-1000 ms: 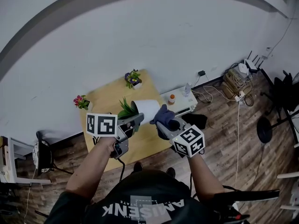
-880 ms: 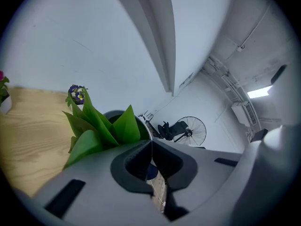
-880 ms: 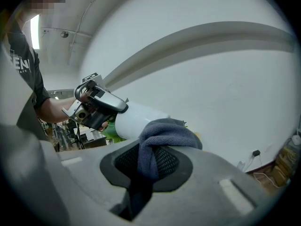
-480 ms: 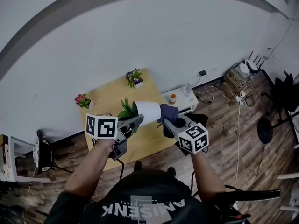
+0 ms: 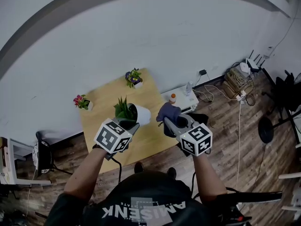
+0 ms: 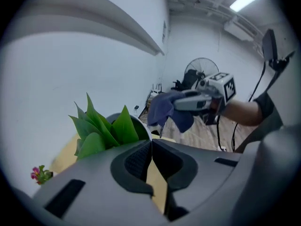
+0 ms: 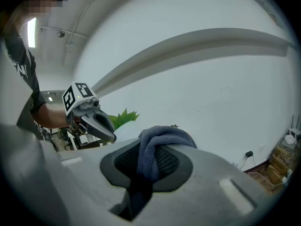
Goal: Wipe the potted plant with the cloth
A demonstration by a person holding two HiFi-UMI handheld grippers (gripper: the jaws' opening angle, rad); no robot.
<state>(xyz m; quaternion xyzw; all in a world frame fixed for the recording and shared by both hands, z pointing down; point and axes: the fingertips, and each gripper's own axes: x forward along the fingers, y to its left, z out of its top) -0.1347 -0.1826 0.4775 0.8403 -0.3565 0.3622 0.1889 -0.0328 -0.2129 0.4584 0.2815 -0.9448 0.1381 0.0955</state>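
Head view shows the left claw (image 5: 130, 126) with its jaws closed together on the near rim of the potted plant (image 5: 132, 113). The pot is upright over the wooden table (image 5: 106, 102), and the green leaves rise just beyond the jaw tips. To the right of this claw, near but apart, the right claw (image 5: 165, 124) is clamped tight on the blue-grey cloth (image 5: 168, 112). The cloth bunches out ahead of its jaws, just beside the white pot.

Head view looks steeply down — both gripper views, close in, share the potted plant (image 5: 124, 110).
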